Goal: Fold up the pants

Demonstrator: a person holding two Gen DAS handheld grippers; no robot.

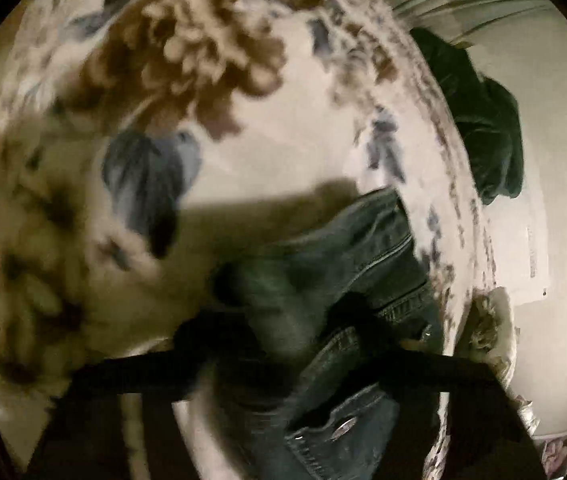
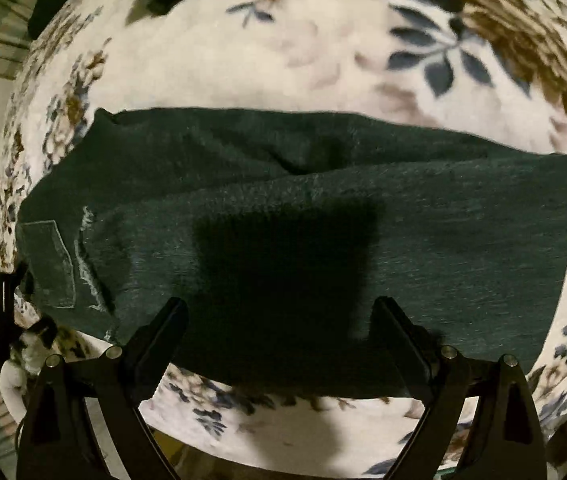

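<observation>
The pants (image 2: 283,216) look like dark denim: limp but fairly heavy, thick at the seams, unlikely to slip. Best taken by a hem or the waistband, I'd judge. They lie flat on the flowered bed (image 2: 243,60), folded into 1 long band just ahead of the right gripper (image 2: 279,312), whose jaws stand apart and empty. A pocket and a frayed patch show to its left. The left gripper (image 1: 283,320) hangs over the buttoned waistband, too blurred to tell its state.
</observation>
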